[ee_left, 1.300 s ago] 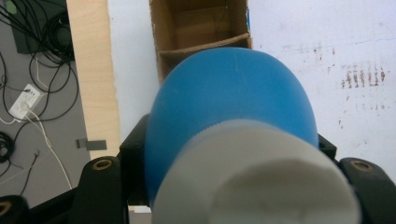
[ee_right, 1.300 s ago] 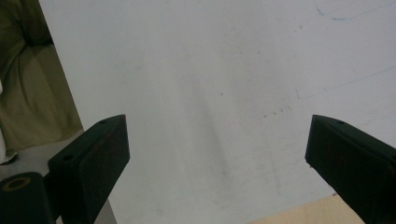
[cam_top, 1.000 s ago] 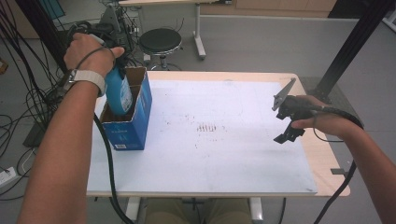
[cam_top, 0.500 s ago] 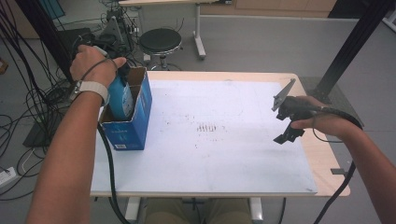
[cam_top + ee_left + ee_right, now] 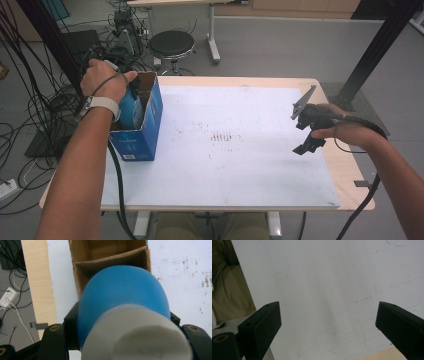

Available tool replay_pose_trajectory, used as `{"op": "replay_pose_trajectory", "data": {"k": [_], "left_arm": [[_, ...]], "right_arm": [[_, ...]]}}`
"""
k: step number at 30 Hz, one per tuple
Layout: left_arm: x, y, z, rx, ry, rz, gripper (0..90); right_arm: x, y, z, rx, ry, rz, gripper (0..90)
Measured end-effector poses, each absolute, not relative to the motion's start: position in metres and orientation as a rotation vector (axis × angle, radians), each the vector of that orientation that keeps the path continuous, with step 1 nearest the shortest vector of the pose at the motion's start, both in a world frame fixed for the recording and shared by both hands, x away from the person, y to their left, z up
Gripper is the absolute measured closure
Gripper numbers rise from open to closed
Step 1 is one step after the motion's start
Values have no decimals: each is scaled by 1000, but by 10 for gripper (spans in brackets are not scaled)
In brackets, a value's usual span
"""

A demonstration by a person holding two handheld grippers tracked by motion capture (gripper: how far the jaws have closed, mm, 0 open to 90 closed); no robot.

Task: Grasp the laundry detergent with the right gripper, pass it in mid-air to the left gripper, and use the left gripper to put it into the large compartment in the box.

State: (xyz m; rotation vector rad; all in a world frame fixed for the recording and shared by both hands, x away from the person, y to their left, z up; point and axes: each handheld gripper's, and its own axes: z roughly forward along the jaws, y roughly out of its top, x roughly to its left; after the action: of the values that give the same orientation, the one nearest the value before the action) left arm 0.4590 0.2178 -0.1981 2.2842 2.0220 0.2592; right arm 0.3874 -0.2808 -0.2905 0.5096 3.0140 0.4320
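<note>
L gripper (image 5: 120, 340), fingers clamped on blue bottle (image 5: 122, 297), white cap toward cam. Bottle's long axis points down into open box (image 5: 142, 125) at desk's (image 5: 250, 180) left edge, w/ compartment right below. R gripper (image 5: 305, 131) well apart, fingers wide, empty.

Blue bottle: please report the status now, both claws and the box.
Left claw shut on blue bottle, above the open box. Right claw open, holding nothing, over the white mat. Nothing blocks the box opening.
</note>
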Motion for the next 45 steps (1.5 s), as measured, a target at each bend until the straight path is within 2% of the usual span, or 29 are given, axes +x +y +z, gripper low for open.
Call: {"op": "replay_pose_trajectory", "data": {"k": [45], "left_arm": [[460, 220, -252, 2320, 2013, 252, 382]], "right_arm": [[391, -278, -300, 523, 3033, 425, 62]]}}
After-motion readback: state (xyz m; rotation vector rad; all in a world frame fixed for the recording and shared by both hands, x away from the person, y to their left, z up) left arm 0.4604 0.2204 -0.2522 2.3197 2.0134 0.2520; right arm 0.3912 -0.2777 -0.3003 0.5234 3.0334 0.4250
